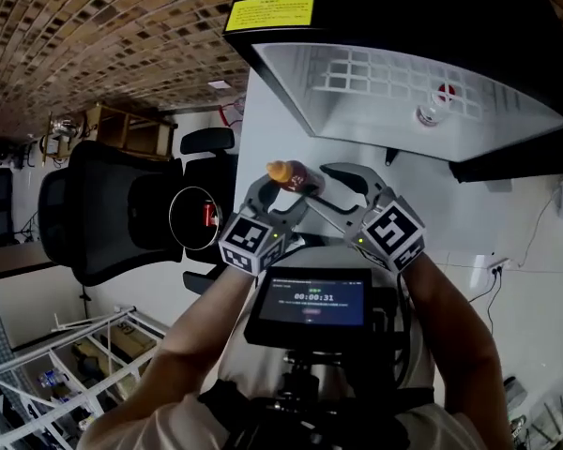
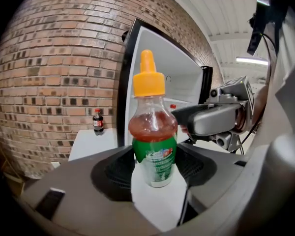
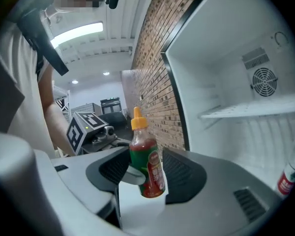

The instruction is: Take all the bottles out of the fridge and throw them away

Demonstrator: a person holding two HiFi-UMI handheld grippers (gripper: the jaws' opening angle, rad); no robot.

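The bottle (image 2: 154, 146), orange-capped, with red liquid above a green label, is out of the fridge (image 3: 221, 73) and held upright in the air just in front of its open door. The left tool (image 2: 155, 161) grips it across the label, pads pressed to both sides, most likely because the straight body gives a firmer hold than the narrow neck.

The right tool (image 3: 147, 173) has come in from the other side. Its jaws stand wide with the same bottle between them, and I see no pad pressing. It looks like a hand-over or a second hold being set up, though that is only my reading.

Inside the fridge, low at its right side, a clear bottle (image 3: 290, 173) with a red label waits, so the task is not far along. Left of the fridge, a small cola bottle (image 2: 98, 121) stands on the white worktop (image 2: 88, 144) against the brick wall.
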